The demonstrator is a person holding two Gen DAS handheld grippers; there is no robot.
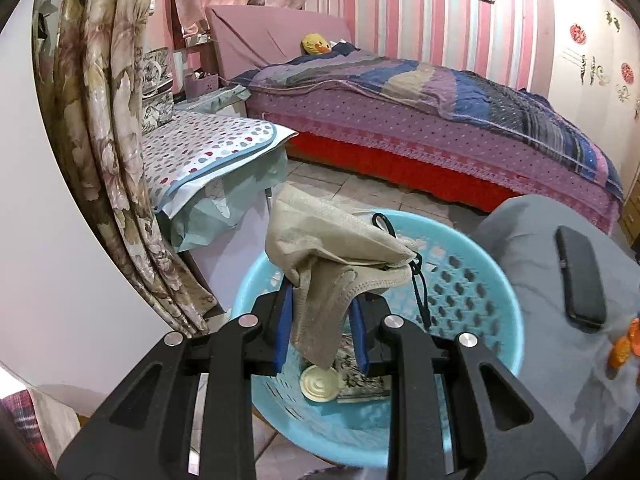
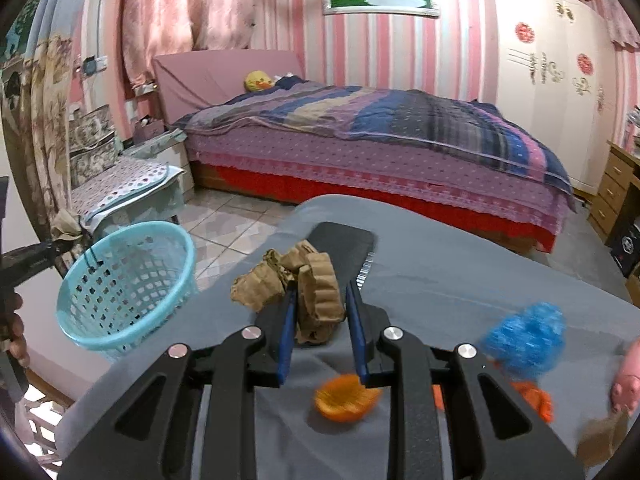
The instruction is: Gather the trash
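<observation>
- Left claw: closed on a beige drawstring pouch, which hangs over the blue perforated basket.
- Already inside the basket: a round cream lid and a flat printed packet.
- Right claw: clamped narrow on crumpled brown cardboard, above the grey desk; not yet at the basket.
- Left on the desk: orange peel, a blue crumpled wad, further orange scraps. A black phone is judged not to be trash.
- Judgement: collection roughly midway; two items in transit, several pending.
- Writing: none legible; the packet's print is too blurred to read.
</observation>
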